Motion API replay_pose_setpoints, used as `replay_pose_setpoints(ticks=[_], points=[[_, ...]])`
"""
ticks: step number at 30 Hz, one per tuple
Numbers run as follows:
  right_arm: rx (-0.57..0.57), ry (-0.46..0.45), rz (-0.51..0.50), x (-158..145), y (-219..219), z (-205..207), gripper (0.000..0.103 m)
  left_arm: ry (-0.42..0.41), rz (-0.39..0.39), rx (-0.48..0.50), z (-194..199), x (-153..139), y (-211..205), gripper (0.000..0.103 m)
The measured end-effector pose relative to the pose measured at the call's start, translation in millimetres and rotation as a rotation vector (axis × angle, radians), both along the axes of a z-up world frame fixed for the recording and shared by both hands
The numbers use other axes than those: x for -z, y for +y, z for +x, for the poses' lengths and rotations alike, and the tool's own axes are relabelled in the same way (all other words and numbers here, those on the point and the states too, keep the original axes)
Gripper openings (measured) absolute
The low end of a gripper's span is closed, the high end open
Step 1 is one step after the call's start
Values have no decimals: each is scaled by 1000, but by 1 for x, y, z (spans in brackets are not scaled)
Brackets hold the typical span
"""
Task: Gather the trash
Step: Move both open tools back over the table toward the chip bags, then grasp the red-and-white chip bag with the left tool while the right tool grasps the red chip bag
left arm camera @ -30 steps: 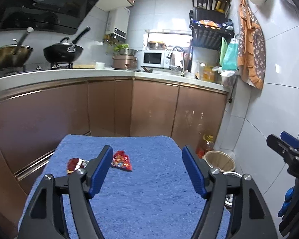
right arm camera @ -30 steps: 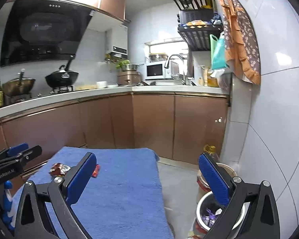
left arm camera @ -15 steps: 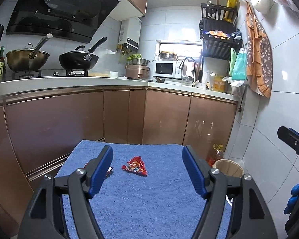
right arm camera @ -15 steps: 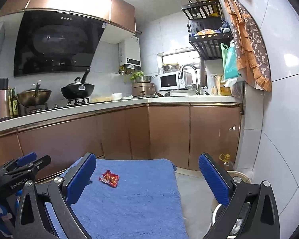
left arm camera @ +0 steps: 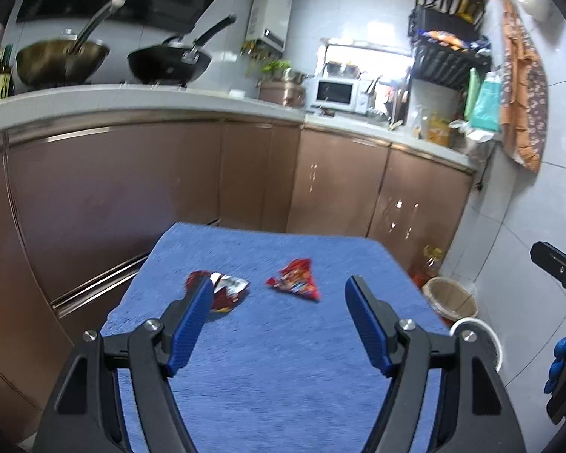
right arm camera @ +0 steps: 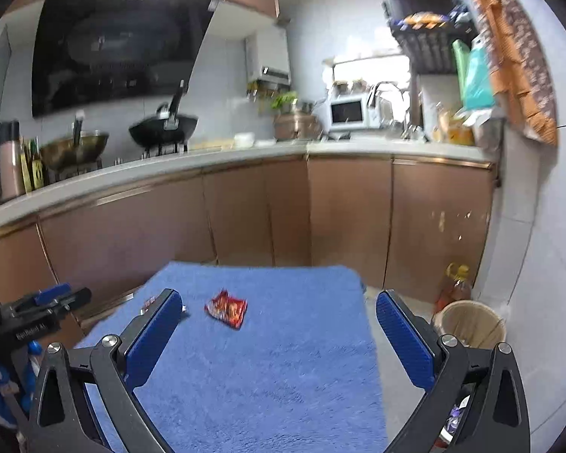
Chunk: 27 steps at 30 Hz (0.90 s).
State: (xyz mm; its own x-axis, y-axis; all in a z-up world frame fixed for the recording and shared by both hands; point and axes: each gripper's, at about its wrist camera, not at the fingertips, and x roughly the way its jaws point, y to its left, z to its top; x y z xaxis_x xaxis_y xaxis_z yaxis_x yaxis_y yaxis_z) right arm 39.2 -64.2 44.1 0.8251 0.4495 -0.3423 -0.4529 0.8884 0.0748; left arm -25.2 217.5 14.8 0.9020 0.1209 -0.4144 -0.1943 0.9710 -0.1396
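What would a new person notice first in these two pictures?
Two red snack wrappers lie on the blue towel: a triangular wrapper near the middle and a torn wrapper beside the left claw. Both claws, including the right claw, are open and empty.

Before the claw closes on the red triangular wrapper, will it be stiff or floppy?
Probably floppy and very light: the red triangular wrapper looks flat, crinkled and empty. It lies on a fuzzy blue towel, so it may slide little, yet pinching its thin edge seems tricky.
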Motion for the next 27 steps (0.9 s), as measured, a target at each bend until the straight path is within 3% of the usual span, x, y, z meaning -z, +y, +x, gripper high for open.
replay_pose_setpoints(ticks=[10,15,25,27], points=[[-152,165,-78,55,68,83,103,196,-88,-40,54,75,97,71],[-236,243,-91,88,108,130,103,226,-116,-11,87,96,124,71],[-348,367,-103,135,167,200,103,317,-318,71,167,132,175,71],[-357,384,-102,141,174,211,98,341,-337,94,179,139,178,71]])
